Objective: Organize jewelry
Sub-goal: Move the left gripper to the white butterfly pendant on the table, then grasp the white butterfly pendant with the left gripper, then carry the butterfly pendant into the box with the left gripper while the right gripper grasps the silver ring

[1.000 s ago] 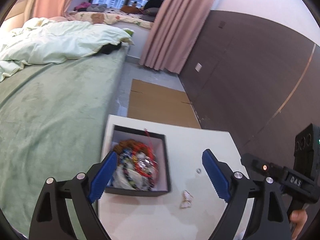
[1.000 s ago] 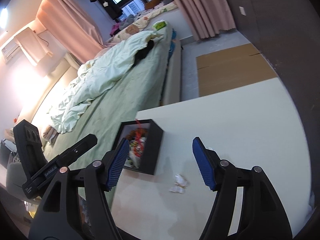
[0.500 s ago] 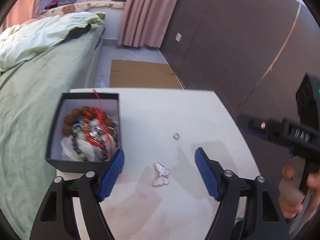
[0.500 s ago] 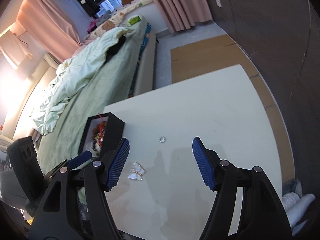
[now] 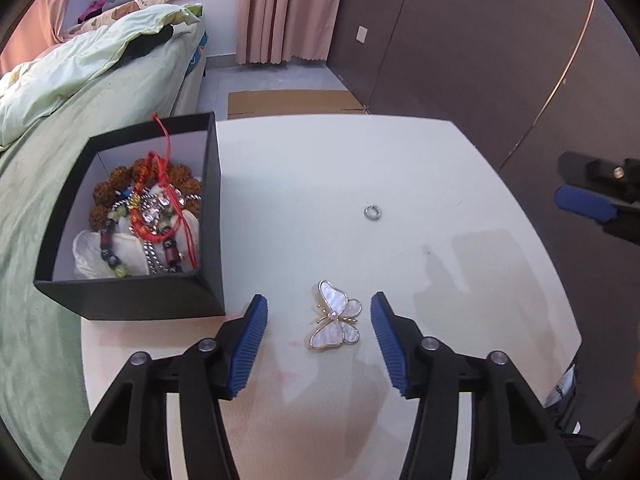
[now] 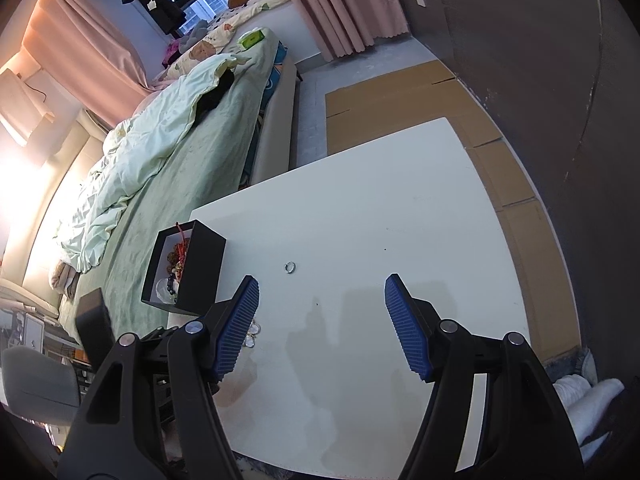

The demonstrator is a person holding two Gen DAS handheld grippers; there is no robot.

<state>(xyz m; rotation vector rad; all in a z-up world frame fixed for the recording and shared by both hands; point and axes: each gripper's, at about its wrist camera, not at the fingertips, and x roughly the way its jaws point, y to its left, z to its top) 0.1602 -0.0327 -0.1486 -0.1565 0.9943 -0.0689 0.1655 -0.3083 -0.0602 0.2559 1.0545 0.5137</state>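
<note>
Butterfly brooch (image 5: pixel 335 317) lies on the white worktop (image 5: pixel 400 168) just right of the black jewelry box (image 5: pixel 132 298), between the left gripper's (image 5: pixel 318 345) wide-spread fingers; the right gripper's (image 6: pixel 322 326) fingers also gape, empty.

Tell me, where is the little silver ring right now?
In the left wrist view the ring lies alone on the white table, right of the black box, beyond the butterfly brooch.
</note>
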